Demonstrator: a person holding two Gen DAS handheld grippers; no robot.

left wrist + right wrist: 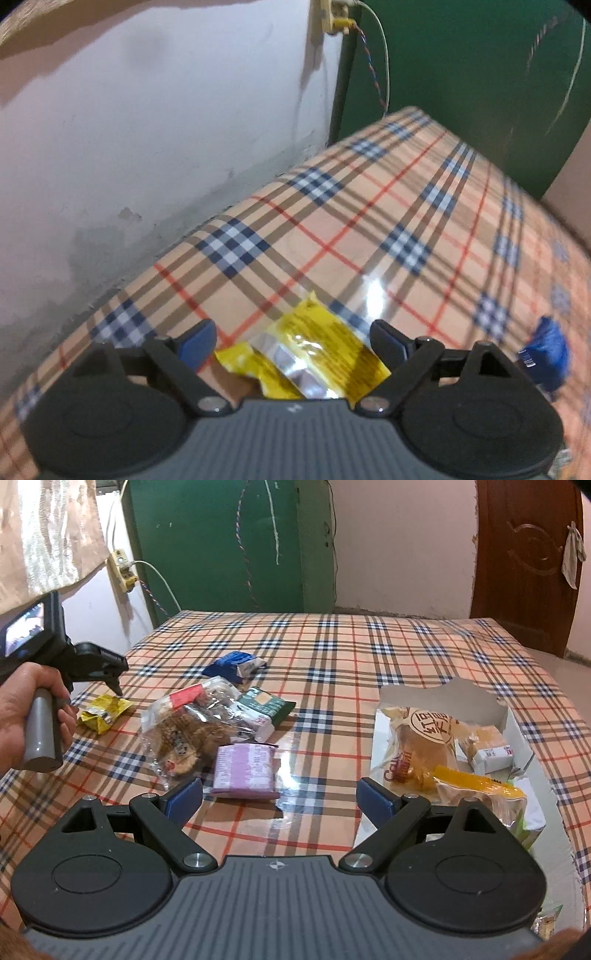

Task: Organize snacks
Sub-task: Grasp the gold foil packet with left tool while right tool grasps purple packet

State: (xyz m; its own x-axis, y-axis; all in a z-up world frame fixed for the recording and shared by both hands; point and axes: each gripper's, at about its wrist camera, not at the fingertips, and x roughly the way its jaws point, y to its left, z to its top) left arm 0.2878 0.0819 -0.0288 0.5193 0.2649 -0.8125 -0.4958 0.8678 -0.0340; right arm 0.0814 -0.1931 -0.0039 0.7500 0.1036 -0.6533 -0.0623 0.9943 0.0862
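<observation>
1. The left gripper hangs above the plaid tablecloth with its blue-padded jaws spread wide, grasping nothing.
2. Below and between those jaws lies a crumpled yellow snack packet on the cloth; whether the pads touch it I cannot tell.
3. Off to that gripper's right sits a blue packet, blurred.
4. The right gripper is likewise released, jaws apart and empty.
5. Just ahead of its left finger lies a purple wafer pack; beyond that, a clear bag of brown cookies and a green packet.
6. To its right front stands a white box holding wrapped breads.
</observation>
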